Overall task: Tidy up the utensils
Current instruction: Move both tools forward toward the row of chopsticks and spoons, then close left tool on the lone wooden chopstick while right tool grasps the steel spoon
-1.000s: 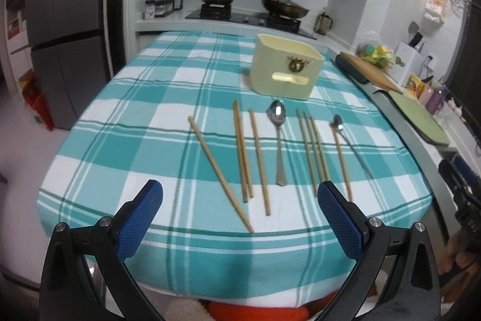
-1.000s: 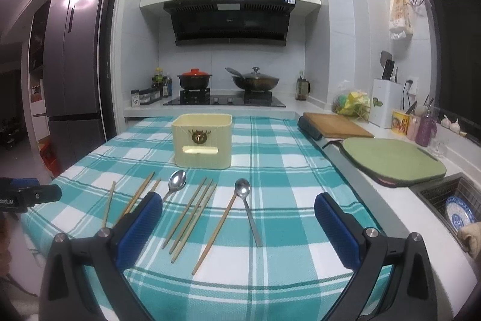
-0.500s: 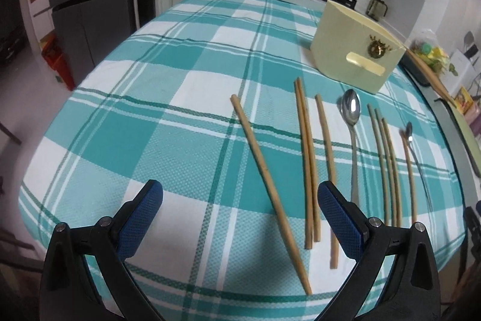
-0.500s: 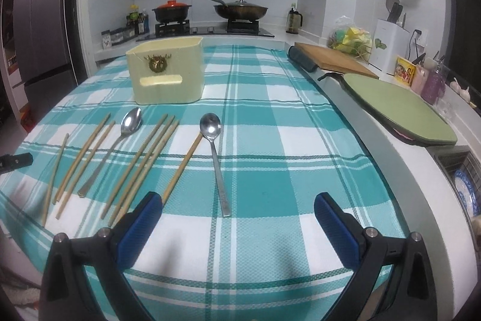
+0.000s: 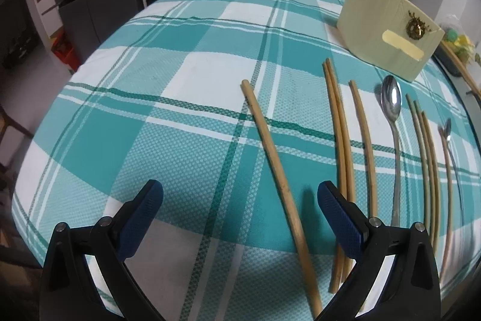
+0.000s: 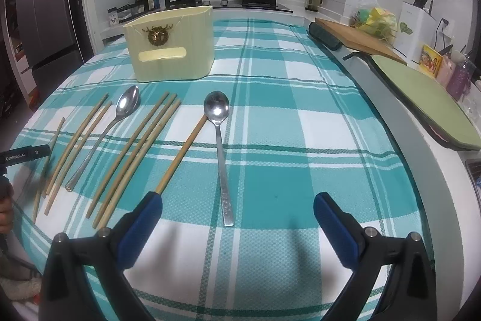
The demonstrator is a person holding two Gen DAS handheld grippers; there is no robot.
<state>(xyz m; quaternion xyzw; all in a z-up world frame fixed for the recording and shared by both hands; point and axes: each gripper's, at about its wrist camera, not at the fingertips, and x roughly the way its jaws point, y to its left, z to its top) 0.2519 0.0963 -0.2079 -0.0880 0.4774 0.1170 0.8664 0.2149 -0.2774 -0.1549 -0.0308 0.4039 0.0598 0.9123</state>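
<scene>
Table draped in a teal-and-white checked cloth (image 6: 300, 116). On it we record: a cream plastic utensil box with a gold deer emblem (image 6: 171, 50) at the far left; nearer, eight bamboo chopsticks (image 6: 141, 146) laid side by side, running near to far; a steel spoon (image 6: 102, 134) among them; a second steel spoon (image 6: 221, 152) at the row's right end.

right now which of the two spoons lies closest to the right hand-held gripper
The round-bowled spoon, rightmost of all the utensils, its handle end reaching toward the right hand-held gripper. The oval-bowled spoon lies further left among the chopsticks.
</scene>
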